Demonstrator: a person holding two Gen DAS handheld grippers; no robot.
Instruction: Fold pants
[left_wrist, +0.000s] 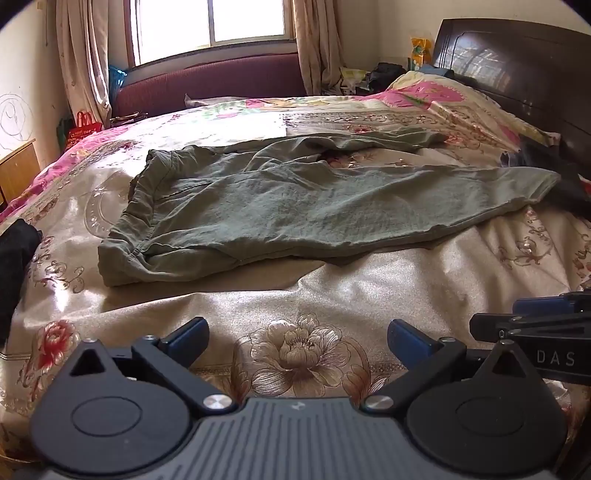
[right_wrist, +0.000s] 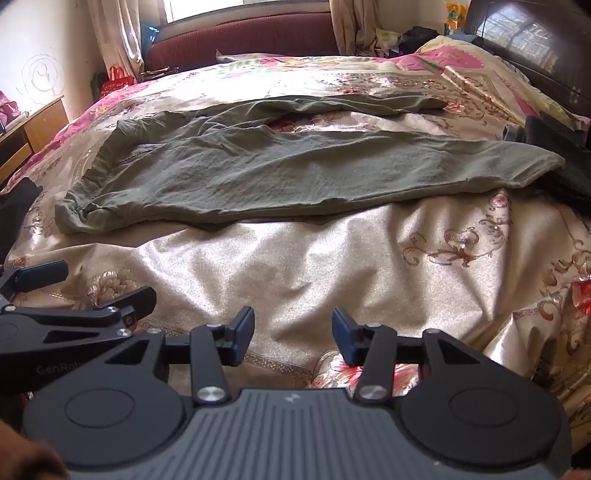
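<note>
Here, green pants sprawl on a floral bedspread below a window, both grippers' fingers released.

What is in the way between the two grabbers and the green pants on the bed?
Nothing visible. Only bare bedspread lies between the open left gripper, the open right gripper and the green pants.

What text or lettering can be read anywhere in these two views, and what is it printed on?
"DAS": white letters on the right gripper, seen at the right edge of the left wrist view.
"GenRo", cut off after that: faint letters on the left gripper, seen at the left edge of the right wrist view.
Red bag by the curtain: gold marks, too small to read.
Pants: no lettering visible.
</note>
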